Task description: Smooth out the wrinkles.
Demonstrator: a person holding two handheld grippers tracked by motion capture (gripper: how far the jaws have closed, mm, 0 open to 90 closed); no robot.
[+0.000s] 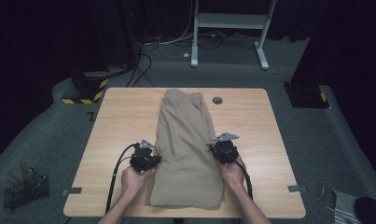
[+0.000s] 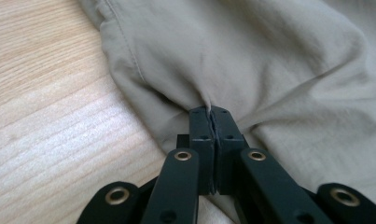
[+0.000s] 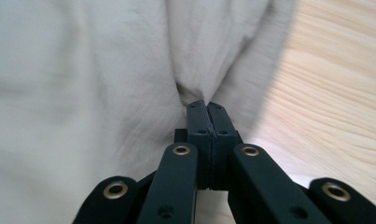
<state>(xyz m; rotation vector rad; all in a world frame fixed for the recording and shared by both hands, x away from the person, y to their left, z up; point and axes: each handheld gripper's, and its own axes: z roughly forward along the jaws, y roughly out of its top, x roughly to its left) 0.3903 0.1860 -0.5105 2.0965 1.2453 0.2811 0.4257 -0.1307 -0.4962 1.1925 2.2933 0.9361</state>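
The left hand-held gripper (image 2: 210, 111) pinches the khaki shorts' (image 2: 251, 60) edge at lower centre, stitching visible. The right hand-held gripper (image 3: 207, 105) pinches the opposite edge. From above, the shorts span the counter (image 1: 251, 121) centre.

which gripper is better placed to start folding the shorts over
Neither clearly: the left gripper and right gripper are each shut on a pinch of the khaki shorts at opposite side edges, level with each other.
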